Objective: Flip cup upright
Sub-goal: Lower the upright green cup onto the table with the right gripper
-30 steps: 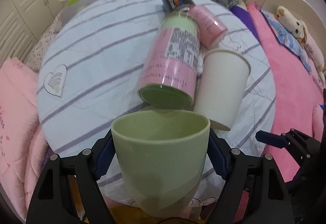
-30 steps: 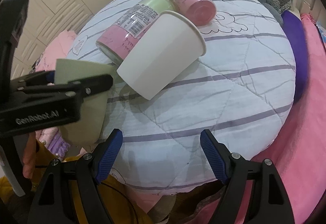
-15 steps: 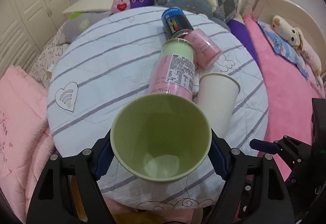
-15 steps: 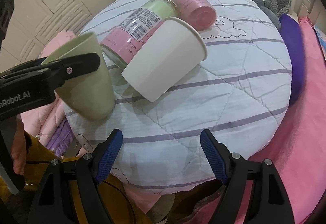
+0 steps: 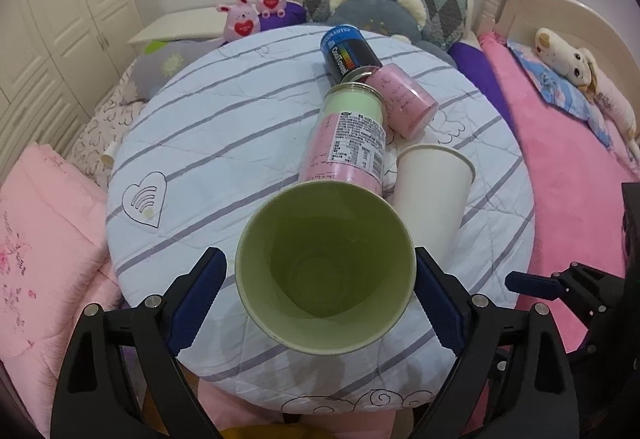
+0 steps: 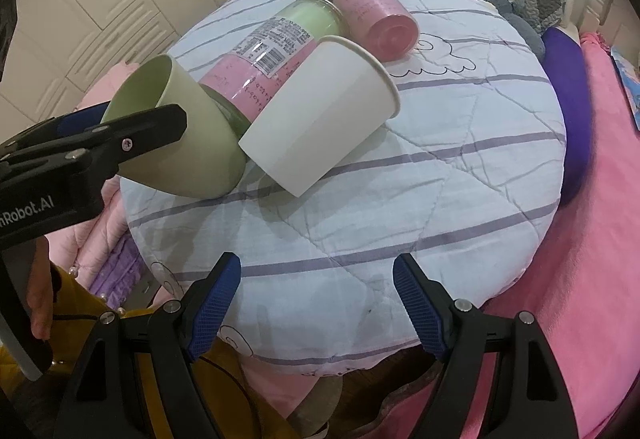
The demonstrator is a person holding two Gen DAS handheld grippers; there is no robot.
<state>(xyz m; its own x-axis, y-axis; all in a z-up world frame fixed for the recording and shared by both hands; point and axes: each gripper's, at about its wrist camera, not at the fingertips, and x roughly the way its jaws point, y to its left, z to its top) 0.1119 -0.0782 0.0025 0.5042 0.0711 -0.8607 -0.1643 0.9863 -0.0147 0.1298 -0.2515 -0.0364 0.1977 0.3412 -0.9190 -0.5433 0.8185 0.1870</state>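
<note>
My left gripper [image 5: 320,291] is shut on a pale green cup [image 5: 325,271]. The cup's mouth faces the camera and its inside is empty. In the right wrist view the green cup [image 6: 188,143] is tilted, mouth up and to the left, its base low over the near left edge of the round cushion [image 6: 440,175]; I cannot tell if it touches. A white paper cup [image 6: 320,127] lies on its side beside it. My right gripper [image 6: 318,303] is open and empty at the cushion's near edge.
A pink-and-green labelled jar [image 5: 352,135], a pink can [image 5: 402,101] and a dark blue can [image 5: 348,53] lie on the cushion behind the cups. Plush toys and pillows line the back. Pink bedding [image 5: 576,175] lies right, white wardrobes left.
My left gripper has turned the green cup from mouth pointing away to mouth facing the camera, and its base has come down toward the cushion. The right gripper has held still.
</note>
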